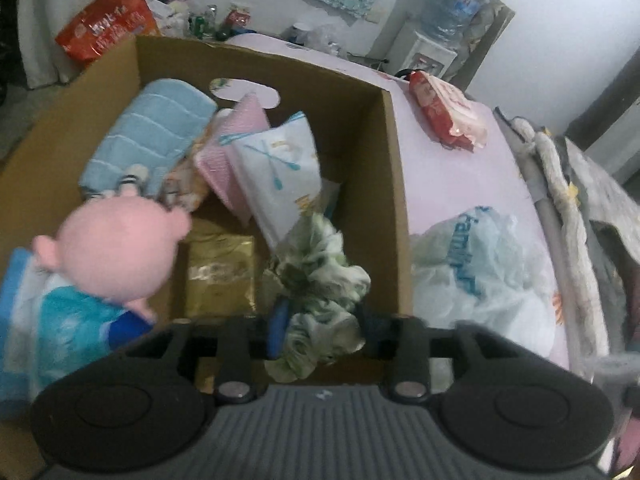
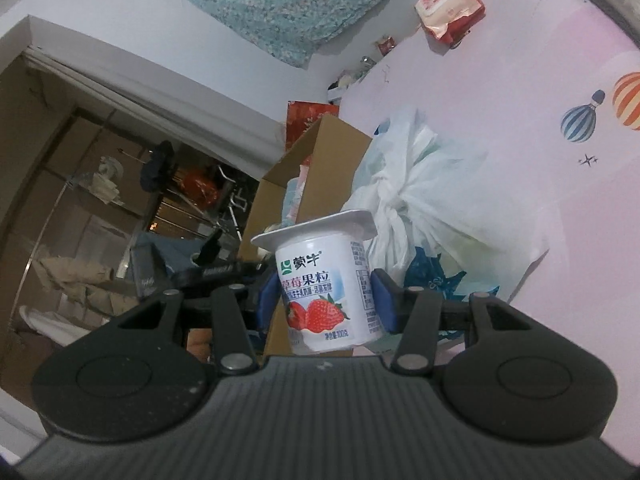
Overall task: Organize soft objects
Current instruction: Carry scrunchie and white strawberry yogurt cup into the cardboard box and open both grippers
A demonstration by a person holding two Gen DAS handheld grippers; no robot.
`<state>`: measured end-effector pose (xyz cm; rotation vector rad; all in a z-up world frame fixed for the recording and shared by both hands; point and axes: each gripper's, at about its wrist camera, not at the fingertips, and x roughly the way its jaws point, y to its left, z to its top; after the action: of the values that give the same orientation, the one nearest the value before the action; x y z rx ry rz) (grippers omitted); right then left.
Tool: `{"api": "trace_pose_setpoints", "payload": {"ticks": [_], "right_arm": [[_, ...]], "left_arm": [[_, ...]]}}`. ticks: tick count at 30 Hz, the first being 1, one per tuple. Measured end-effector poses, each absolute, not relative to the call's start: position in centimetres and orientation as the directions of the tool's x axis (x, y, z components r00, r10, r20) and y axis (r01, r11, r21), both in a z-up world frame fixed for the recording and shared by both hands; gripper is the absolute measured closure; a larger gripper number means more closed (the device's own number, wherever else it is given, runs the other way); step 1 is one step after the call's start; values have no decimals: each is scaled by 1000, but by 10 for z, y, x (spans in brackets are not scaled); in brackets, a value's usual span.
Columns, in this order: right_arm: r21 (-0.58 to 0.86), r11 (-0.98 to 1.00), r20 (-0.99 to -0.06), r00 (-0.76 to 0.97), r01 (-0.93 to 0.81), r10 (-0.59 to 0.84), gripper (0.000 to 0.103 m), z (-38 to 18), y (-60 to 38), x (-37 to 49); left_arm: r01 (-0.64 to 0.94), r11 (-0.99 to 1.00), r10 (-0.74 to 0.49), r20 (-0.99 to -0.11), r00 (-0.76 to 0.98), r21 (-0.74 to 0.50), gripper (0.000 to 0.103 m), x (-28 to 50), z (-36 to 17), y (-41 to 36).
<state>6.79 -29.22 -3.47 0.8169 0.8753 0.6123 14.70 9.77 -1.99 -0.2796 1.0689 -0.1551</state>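
My left gripper point(image 1: 320, 328) is shut on a crumpled green-and-white cloth point(image 1: 320, 280) and holds it over the near right part of an open cardboard box point(image 1: 384, 152). Inside the box lie a blue towel point(image 1: 152, 136), a pink cloth point(image 1: 224, 160), a white patterned pillow point(image 1: 280, 168), a gold packet point(image 1: 220, 272) and a pink plush doll point(image 1: 116, 248) at the near left. My right gripper point(image 2: 326, 300) is shut on a strawberry yogurt cup point(image 2: 324, 280), held in the air beside the box point(image 2: 320, 160).
A white plastic bag point(image 1: 480, 272) lies on the pink bed sheet point(image 1: 452, 168) right of the box; it also shows in the right wrist view point(image 2: 420, 200). A red wet-wipes pack point(image 1: 444, 112) lies further back. A red bag point(image 1: 108, 24) and a water dispenser point(image 1: 444, 20) stand behind.
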Motion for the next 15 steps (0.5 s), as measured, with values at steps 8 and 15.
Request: {"api": "trace_pose_setpoints", "payload": {"ticks": [8,15], "right_arm": [[792,578,-433,485,-198,759,54,-26,-278,80],[696,603,-410,473,-390,780,54,-3,-236,85]], "left_arm": [[-68,942,-254,-828,501,-330,28,148,-22,106],[0,914,-324,-728,604,-407,17,102,36,114]]}}
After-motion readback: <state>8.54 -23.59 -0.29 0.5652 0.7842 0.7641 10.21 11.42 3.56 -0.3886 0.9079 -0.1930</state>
